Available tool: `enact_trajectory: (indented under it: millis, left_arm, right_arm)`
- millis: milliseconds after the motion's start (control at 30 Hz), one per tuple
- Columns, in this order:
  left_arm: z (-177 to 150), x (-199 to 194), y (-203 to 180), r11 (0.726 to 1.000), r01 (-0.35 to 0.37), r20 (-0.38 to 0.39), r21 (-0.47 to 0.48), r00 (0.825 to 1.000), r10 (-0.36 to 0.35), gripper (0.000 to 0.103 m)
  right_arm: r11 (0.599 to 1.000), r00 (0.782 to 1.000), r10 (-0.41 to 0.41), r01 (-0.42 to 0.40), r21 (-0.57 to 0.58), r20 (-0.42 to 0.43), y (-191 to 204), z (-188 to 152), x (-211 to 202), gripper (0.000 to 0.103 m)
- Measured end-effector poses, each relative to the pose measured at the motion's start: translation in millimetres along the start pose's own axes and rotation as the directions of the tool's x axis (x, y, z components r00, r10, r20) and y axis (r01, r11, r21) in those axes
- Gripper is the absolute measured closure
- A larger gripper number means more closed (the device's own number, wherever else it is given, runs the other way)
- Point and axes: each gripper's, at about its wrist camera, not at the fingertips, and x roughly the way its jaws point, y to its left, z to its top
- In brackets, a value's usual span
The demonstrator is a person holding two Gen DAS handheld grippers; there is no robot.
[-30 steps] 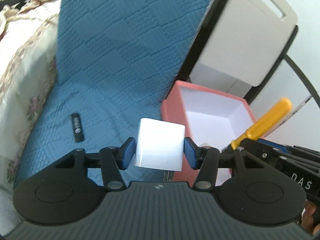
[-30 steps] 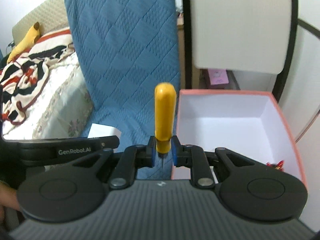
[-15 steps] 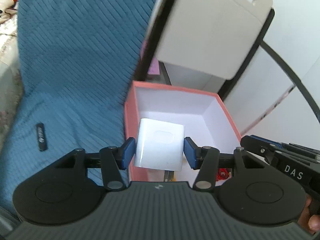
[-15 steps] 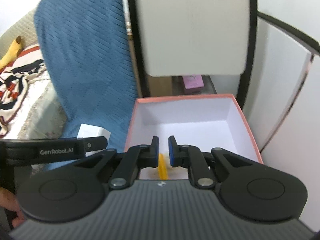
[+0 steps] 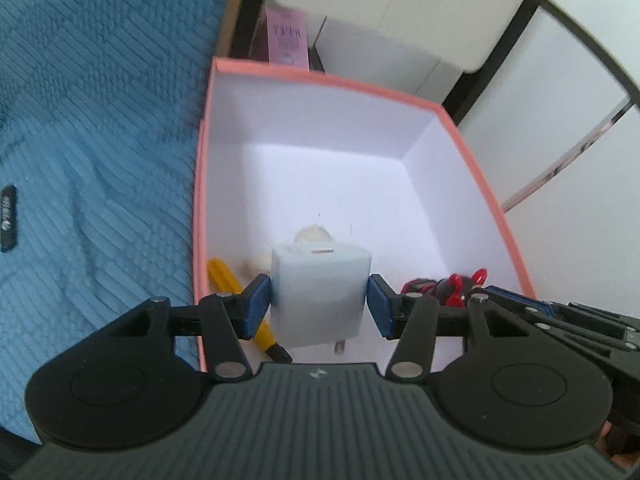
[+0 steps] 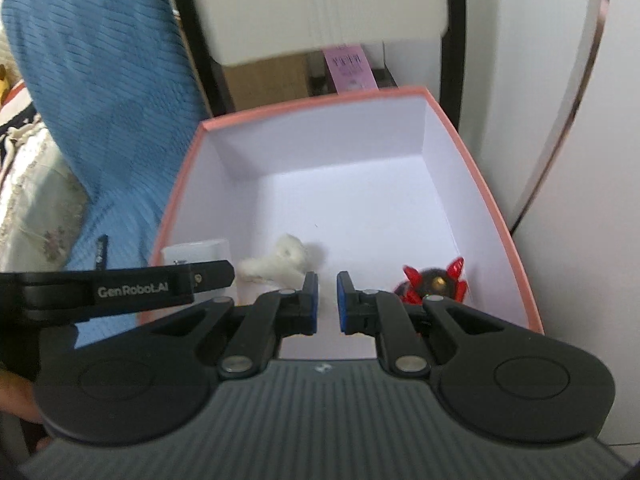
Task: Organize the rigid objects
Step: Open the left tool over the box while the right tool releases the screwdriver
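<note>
A pink box (image 5: 476, 184) with a white inside stands next to a blue quilted cover. My left gripper (image 5: 319, 306) is over the box's near end. Its jaws stand just apart from a white plug cube (image 5: 320, 296), with a small gap at each pad; the cube looks blurred. The yellow-handled screwdriver (image 5: 224, 280) lies in the box at the near left. A red and black toy (image 5: 440, 286) and a white lump (image 6: 280, 262) lie inside too. My right gripper (image 6: 327, 304) is open and empty above the box (image 6: 496, 216).
A small black stick (image 5: 8, 218) lies on the blue cover (image 5: 100, 120) left of the box. A white cabinet (image 5: 400, 8) and a pink card (image 5: 286, 36) stand behind the box. A patterned bedspread (image 6: 36, 208) lies at the far left.
My right gripper let go of the screwdriver, which now lies in the box. My left gripper moved over the box and its jaws have opened off the white cube.
</note>
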Motion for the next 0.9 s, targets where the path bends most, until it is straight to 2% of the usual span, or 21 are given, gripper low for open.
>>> enact_trajectory:
  millis: [133,200,433,633,900]
  left_arm:
    - [-5,25,-7,1.0,0.0,-0.035,0.002,0.999,0.0,0.045]
    - [-6,28,-10,1.0,-0.019,-0.021,0.022,1.0,0.02,0.045]
    - [1,29,-10,1.0,-0.003,-0.015,0.004,1.0,0.003,0.045]
    - [9,-5,-13,1.0,0.003,0.054,0.018,0.999,-0.004,0.045]
    - [15,-83,-3,1.0,0.0,0.183,0.027,0.983,-0.005,0.043]
  right_arm:
    - [1.0,0.999,0.002,-0.001,0.026,-0.042,-14,-8,19,0.09]
    - [0.999,0.998,0.004,-0.002,0.037,-0.055,-20,-11,25,0.09]
    - [0.999,0.998,0.014,-0.012,0.048,-0.057,-24,-9,28,0.09]
    - [0.999,0.999,0.035,-0.035,0.041,0.003,-15,2,4,0.09]
    - [0.997,0.99,0.083,-0.082,-0.008,0.118,21,17,-51,0.09]
